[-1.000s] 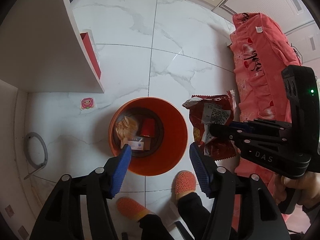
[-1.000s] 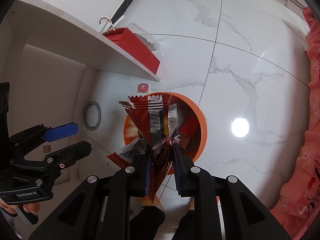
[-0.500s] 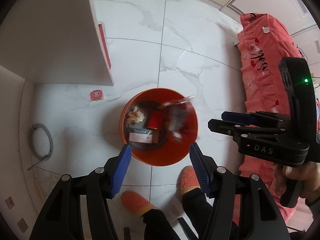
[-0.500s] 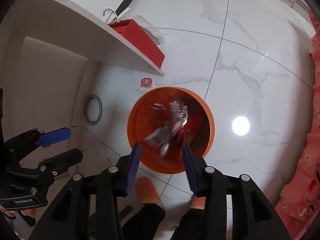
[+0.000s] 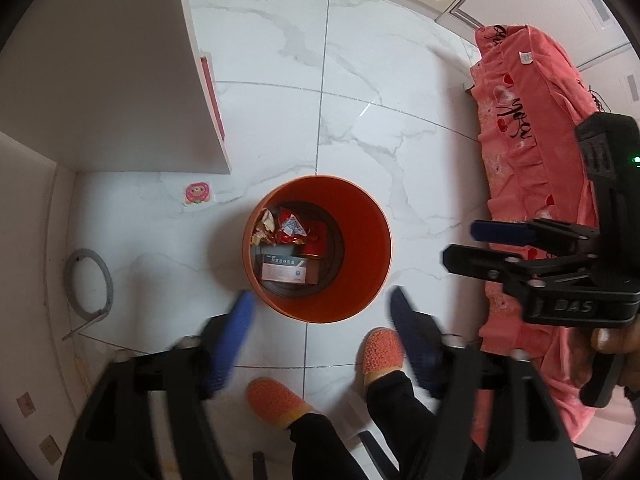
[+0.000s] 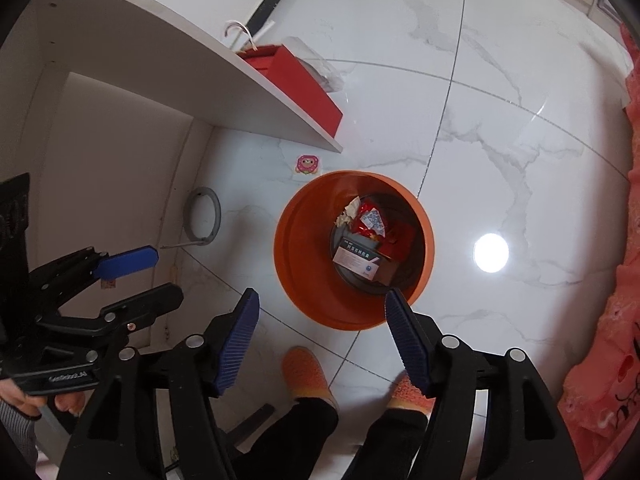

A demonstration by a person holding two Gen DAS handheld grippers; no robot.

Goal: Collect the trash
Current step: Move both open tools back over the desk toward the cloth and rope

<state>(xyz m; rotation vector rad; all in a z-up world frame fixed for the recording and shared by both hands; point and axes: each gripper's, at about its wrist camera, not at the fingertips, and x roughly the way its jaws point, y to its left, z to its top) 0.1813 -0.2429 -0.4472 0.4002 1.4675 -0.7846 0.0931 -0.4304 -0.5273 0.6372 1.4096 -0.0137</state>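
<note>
An orange bin [image 5: 372, 256] stands on the white marble floor, also in the right wrist view [image 6: 304, 264]. Inside it lie a red snack wrapper [image 5: 292, 230] [image 6: 370, 220], a white box [image 5: 286, 270] [image 6: 356, 260], crumpled paper [image 5: 266, 226] and a red piece. My left gripper [image 5: 320, 308] is open and empty, high above the bin's near rim. My right gripper [image 6: 322, 312] is open and empty above the bin; it also shows at the right of the left wrist view [image 5: 472, 244].
A white shelf unit [image 6: 160, 80] with a red bag [image 6: 296, 76] stands to the left. A pink sticker [image 5: 196, 194] and a grey ring [image 5: 92, 280] lie on the floor. A pink cloth-covered piece of furniture [image 5: 528, 128] is at right. The person's orange slippers [image 5: 276, 400] are below.
The right gripper opened and the red snack wrapper fell into the bin, where it now lies. Both grippers have risen higher above the bin, the right one opening wider.
</note>
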